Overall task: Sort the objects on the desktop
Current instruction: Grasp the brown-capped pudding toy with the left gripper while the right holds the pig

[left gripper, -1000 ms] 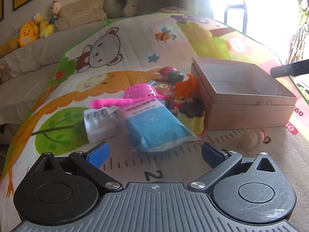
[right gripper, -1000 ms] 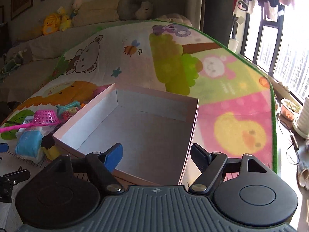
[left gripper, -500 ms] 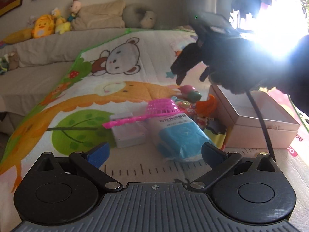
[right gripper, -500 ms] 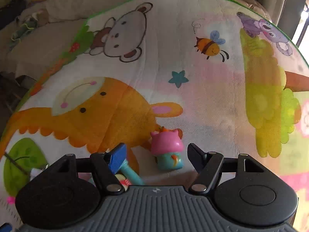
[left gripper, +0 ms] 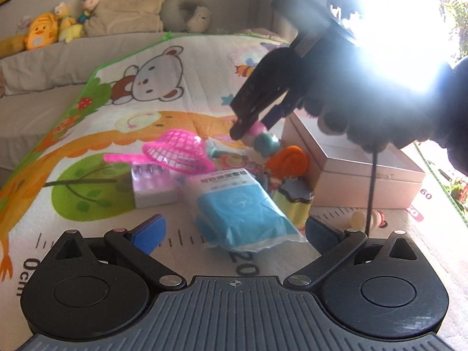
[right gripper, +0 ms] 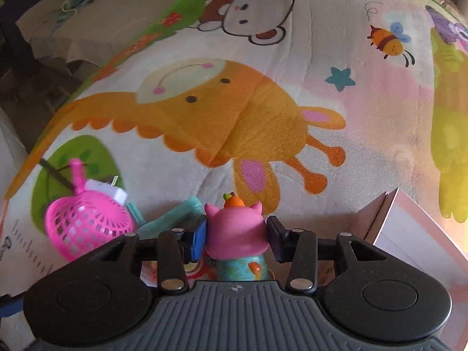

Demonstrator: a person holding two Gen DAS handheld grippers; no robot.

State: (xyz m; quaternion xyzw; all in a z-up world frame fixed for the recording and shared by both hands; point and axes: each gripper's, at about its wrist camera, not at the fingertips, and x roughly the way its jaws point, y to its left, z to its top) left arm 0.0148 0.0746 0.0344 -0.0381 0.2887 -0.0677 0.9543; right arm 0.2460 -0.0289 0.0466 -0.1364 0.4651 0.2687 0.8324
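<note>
So the right tool (right gripper: 237, 235) has just been closing and its two pads now sit against either side of the pink head of a little toy figure (right gripper: 236, 234), which has a teal body and an orange bit on top. From the left wrist view the toy (left gripper: 261, 138) looks like it's at the far edge of the clutter pile, just to the left of the pink box (left gripper: 368, 172). I can't tell if it's off the mat (right gripper: 204, 111) yet.

The box is open and right next to it, so I'd guess that's where the toy goes. Tips for doing this bit well: the head looks rounded and maybe squishy, so keep the squeeze firm but don't crush it, or it could pop out. Lift straight up first so the teal body clears the pink basket scoop (right gripper: 87, 222) and the other bits beside it, then swing over the box wall and let go low inside.

The left tool (left gripper: 234, 231) is spread wide and holding nothing, hovering near the blue packet (left gripper: 242, 207) on the near side of the box. Keep it parked there.
</note>
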